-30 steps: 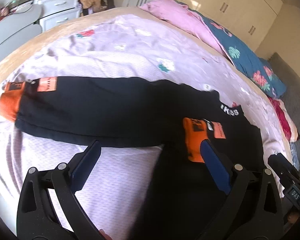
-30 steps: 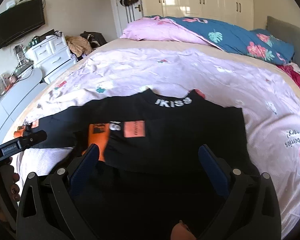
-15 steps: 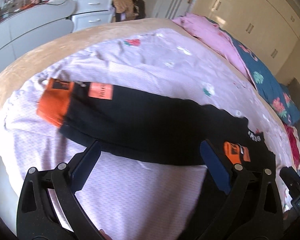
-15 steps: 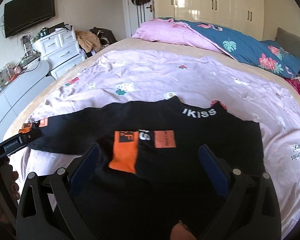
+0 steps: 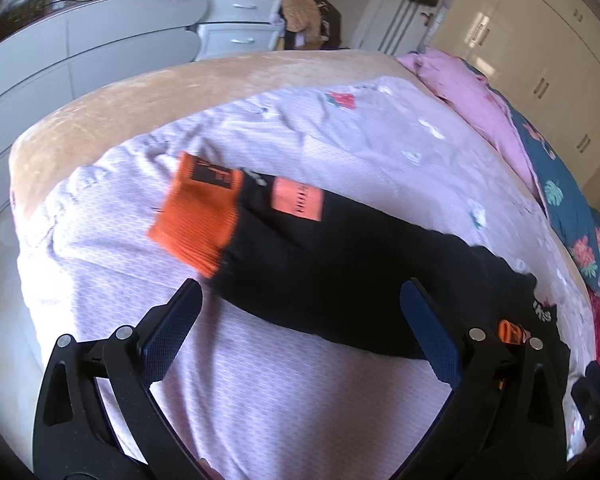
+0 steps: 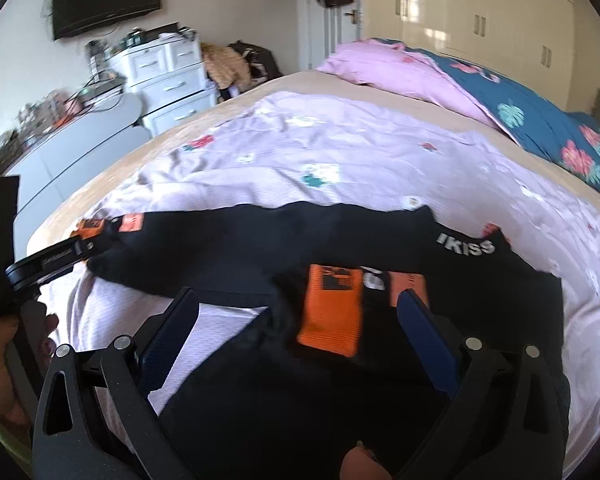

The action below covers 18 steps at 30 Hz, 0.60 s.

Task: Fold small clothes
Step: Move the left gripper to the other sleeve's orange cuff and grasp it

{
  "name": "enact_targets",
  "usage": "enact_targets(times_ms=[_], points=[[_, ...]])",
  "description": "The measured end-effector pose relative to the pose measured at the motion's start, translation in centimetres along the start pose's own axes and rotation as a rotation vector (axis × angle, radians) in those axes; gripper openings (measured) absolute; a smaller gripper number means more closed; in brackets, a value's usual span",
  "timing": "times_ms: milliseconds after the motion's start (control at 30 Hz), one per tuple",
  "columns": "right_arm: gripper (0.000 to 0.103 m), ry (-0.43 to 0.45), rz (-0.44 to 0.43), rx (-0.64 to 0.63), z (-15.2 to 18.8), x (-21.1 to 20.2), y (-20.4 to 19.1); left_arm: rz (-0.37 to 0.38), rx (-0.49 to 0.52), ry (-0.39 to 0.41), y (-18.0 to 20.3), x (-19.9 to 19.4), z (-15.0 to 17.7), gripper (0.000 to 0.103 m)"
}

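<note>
**K:** Left gripper [image 5: 300, 312] is spread wide and empty, hovering over the outstretched sleeve [image 5: 320, 264] of the black sweatshirt [image 6: 340, 380]. Right gripper [image 6: 298, 320] is also spread, nothing between the pads, above the folded-in sleeve.

**M:** Where's the garment sitting?

**K:** Flat on the lilac bedsheet [image 6: 320, 148], near the bed's foot-end edge, "IKISS" collar [image 6: 466, 244] pointing toward the pillow end.

**M:** Progress?

**K:** One sleeve looks done: its orange cuff [image 6: 332, 312] lies across the chest. The other sleeve runs straight out toward the bed's side edge, orange cuff [image 5: 198, 216] at the far tip, near the corner. My read: roughly a third in.

**M:** Remaining?

**K:** Fold that sleeve in, then fold the body up. Hem end is hidden under the grippers, so I can't tell its state.
</note>
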State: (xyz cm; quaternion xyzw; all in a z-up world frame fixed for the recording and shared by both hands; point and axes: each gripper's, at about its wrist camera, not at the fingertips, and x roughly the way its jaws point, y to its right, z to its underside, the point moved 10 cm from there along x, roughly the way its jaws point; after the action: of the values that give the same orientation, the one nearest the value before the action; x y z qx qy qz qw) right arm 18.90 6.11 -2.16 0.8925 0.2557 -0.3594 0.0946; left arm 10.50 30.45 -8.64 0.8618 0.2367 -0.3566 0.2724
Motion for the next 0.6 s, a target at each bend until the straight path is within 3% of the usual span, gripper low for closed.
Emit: enact_targets(times_ms=[233,500,533,600], points=[[0.099,-0.019,-0.036,-0.054,0.5,0.7,-3.1,-0.048,-0.085,0.023,-3.3,0.5,-0.9,0.093],[0.099,-0.051,-0.030,-0.051,1.7,1.7,-3.1,-0.089,-0.176,0.040,-6.4,2.0,-2.1,0.093],[0.099,-0.058,-0.030,-0.044,1.9,1.9,-2.9,-0.089,-0.186,0.049,-6.7,2.1,-2.3,0.090],[0.099,-0.064,-0.024,-0.037,2.2,2.0,-2.6,-0.092,-0.197,0.056,-7.1,2.2,-2.8,0.072]])
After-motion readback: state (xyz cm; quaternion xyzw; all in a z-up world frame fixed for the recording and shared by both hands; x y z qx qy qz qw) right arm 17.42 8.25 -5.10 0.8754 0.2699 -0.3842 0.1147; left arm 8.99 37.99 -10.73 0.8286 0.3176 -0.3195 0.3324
